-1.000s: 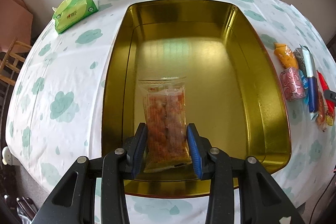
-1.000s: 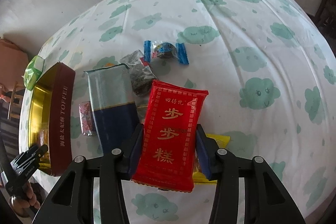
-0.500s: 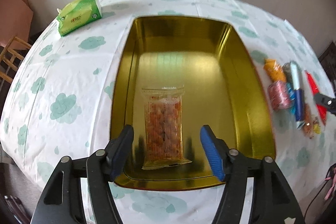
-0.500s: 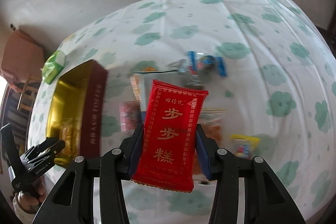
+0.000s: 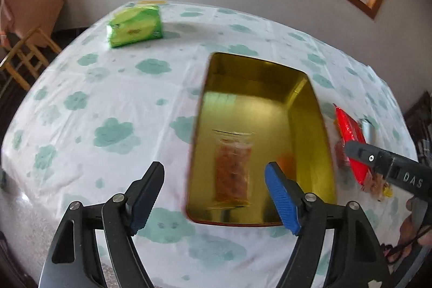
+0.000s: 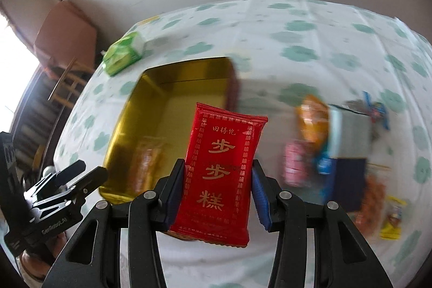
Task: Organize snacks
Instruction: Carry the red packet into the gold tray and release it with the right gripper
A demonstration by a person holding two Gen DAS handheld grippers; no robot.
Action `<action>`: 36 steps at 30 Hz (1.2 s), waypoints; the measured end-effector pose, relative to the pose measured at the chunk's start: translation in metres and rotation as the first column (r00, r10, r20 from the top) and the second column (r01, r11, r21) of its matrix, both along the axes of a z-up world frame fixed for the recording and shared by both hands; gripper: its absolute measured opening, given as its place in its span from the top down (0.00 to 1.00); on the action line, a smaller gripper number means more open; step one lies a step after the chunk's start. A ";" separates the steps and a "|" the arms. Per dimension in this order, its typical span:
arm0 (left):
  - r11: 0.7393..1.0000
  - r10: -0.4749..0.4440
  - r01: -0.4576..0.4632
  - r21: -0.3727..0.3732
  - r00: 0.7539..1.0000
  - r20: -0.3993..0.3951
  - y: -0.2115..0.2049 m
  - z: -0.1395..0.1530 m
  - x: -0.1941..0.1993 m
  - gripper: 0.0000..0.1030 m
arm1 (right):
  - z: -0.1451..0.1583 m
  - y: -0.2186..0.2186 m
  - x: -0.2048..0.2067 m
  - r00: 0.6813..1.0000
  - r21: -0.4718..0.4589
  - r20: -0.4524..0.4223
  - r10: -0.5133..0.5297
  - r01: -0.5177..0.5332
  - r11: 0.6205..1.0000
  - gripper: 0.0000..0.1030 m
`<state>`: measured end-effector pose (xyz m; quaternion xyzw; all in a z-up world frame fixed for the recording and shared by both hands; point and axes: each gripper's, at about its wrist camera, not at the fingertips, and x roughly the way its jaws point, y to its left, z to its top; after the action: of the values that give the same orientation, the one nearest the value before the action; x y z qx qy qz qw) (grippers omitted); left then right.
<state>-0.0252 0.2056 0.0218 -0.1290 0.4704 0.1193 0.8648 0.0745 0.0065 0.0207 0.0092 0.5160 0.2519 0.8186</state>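
A gold tin box (image 5: pixel 310 131) stands open on the table; it also shows in the right wrist view (image 6: pixel 118 136). A clear packet of orange snacks (image 5: pixel 232 172) lies inside it (image 6: pixel 147 166). My left gripper (image 5: pixel 216 196) is open and empty, held above the tin's near left edge. My right gripper (image 6: pixel 218 188) is shut on a red snack packet (image 6: pixel 220 169) with gold characters, held in the air near the tin's right side; it shows in the left wrist view (image 5: pixel 351 142).
A green tissue pack (image 5: pixel 135 26) lies at the far left of the cloud-print tablecloth (image 5: pixel 108 104). Several loose snacks (image 6: pixel 348 147) lie right of the tin. A wooden chair (image 5: pixel 24 56) stands beyond the table's left edge.
My left gripper let go of the clear orange packet in the tin, opened and drew back to the left. My right gripper lifted the red packet and carried it left toward the tin.
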 end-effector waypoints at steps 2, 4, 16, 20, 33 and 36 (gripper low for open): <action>0.999 0.029 -0.029 0.030 1.000 -0.003 0.009 0.001 -0.003 0.29 | -0.002 0.017 -0.002 1.000 -0.001 -0.001 0.029 -0.029 1.000 0.54; 0.996 0.066 -0.065 0.054 0.998 -0.011 0.020 0.001 -0.008 0.29 | -0.005 0.032 -0.005 0.998 -0.001 -0.001 0.057 -0.057 0.998 0.54; 0.983 0.154 -0.146 0.107 0.986 -0.068 0.050 -0.012 -0.023 0.26 | -0.029 0.078 -0.004 0.994 -0.058 -0.014 0.108 -0.109 0.992 0.54; 0.983 0.157 -0.149 0.103 0.985 -0.072 0.051 -0.014 -0.023 0.25 | -0.037 0.085 -0.002 0.994 -0.080 -0.019 0.103 -0.104 0.991 0.54; 0.984 0.166 -0.159 0.082 0.981 -0.096 0.053 -0.021 -0.025 0.25 | -0.056 0.099 0.003 0.995 -0.157 0.003 0.097 -0.095 0.983 0.54; 0.985 0.164 -0.157 0.077 0.982 -0.096 0.053 -0.022 -0.026 0.25 | -0.058 0.102 0.001 0.994 -0.171 0.005 0.109 -0.106 0.979 0.54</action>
<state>-0.0508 0.2586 0.0001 -0.1302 0.4977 0.2115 0.8310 0.0757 0.1084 -0.0372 -0.0907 0.5295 0.2508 0.8053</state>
